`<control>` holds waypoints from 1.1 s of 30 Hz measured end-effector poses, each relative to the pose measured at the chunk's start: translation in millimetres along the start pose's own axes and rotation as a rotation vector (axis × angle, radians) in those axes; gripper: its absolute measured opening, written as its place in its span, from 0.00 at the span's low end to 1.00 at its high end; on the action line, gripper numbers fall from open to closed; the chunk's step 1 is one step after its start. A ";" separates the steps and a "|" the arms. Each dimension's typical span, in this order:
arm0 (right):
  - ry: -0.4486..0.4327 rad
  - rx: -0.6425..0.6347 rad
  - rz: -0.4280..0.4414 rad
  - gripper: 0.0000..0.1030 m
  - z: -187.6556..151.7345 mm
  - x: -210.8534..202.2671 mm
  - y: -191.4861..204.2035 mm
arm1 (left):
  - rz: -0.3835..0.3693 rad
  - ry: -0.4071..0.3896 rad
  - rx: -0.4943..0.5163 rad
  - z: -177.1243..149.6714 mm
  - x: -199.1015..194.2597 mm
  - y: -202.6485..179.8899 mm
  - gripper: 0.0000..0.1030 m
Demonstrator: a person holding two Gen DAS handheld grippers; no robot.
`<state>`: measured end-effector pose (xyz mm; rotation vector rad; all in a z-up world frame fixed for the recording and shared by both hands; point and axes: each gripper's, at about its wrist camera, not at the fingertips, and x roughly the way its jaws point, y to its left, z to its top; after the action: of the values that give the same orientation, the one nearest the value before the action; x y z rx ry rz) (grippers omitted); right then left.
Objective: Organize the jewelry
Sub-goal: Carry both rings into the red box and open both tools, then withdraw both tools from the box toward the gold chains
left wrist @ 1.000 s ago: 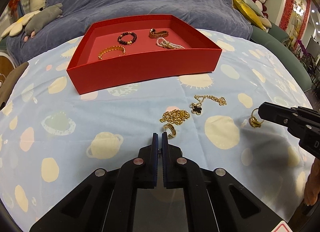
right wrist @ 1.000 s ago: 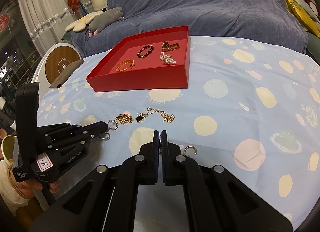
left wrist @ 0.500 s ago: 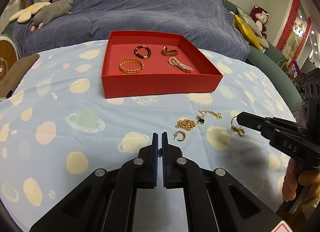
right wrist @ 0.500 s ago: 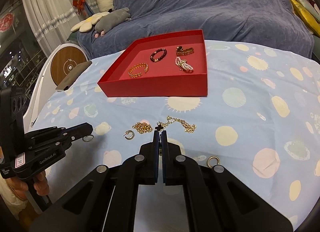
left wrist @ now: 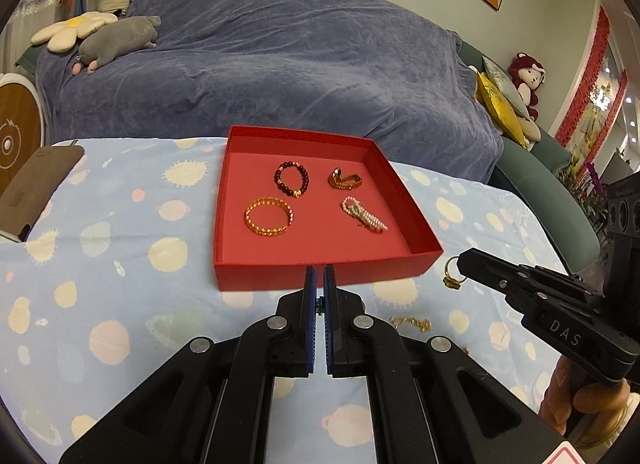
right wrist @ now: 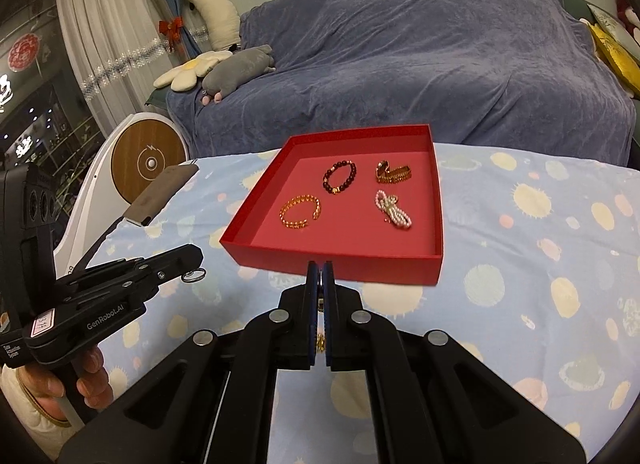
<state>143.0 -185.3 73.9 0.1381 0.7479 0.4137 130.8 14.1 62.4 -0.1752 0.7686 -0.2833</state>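
A red tray (left wrist: 320,278) (right wrist: 340,270) on the spotted cloth holds a dark bead bracelet (left wrist: 292,179), a gold bead bracelet (left wrist: 268,217), a brown chain bracelet (left wrist: 345,179) and a pearl bracelet (left wrist: 363,215). My left gripper (left wrist: 319,278) is shut on a small silver ring (right wrist: 195,274), held above the cloth left of the tray. My right gripper (right wrist: 320,276) is shut on a gold ring (left wrist: 453,268), held near the tray's front right corner. A gold chain (left wrist: 412,323) lies on the cloth beside my left fingers.
A blue-covered sofa (left wrist: 280,63) with plush toys (left wrist: 116,37) stands behind the table. A dark flat object (left wrist: 36,179) lies at the table's left edge. A round wood-faced device (right wrist: 148,161) stands left of the table.
Both grippers have risen and moved toward the tray, each carrying its ring. The loose jewelry on the cloth has dropped mostly out of sight beneath them.
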 end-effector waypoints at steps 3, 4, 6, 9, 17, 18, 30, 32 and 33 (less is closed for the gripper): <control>0.009 0.036 0.007 0.01 24.5 19.5 -13.6 | 0.016 -0.023 0.012 23.4 13.3 -0.8 0.02; 0.015 0.050 0.008 0.01 31.4 27.4 -18.8 | 0.026 -0.029 0.031 31.5 20.5 -1.9 0.02; 0.032 0.082 0.015 0.01 43.3 45.9 -28.6 | 0.040 -0.022 0.037 44.6 36.0 0.2 0.02; 0.057 0.121 0.030 0.01 51.7 73.9 -37.8 | 0.011 0.005 0.015 59.6 62.9 5.7 0.02; 0.137 0.157 0.052 0.03 48.9 133.8 -43.2 | 0.016 0.076 0.013 71.7 125.5 12.5 0.02; 0.138 0.157 0.050 0.03 47.3 135.4 -43.6 | 0.011 0.088 0.015 70.3 129.5 12.4 0.04; 0.053 0.159 0.012 0.21 42.2 60.3 -54.6 | 0.052 0.040 -0.021 64.7 85.6 15.0 0.45; 0.037 0.130 -0.013 0.23 35.2 38.1 -50.9 | 0.068 0.008 -0.016 59.3 63.4 11.9 0.53; 0.028 0.115 -0.024 0.26 30.5 27.3 -49.1 | 0.078 -0.003 -0.020 55.1 52.7 11.0 0.57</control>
<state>197.2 -218.0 65.8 0.2311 0.8002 0.3507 207.8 10.8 63.9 -0.1638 0.7736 -0.2018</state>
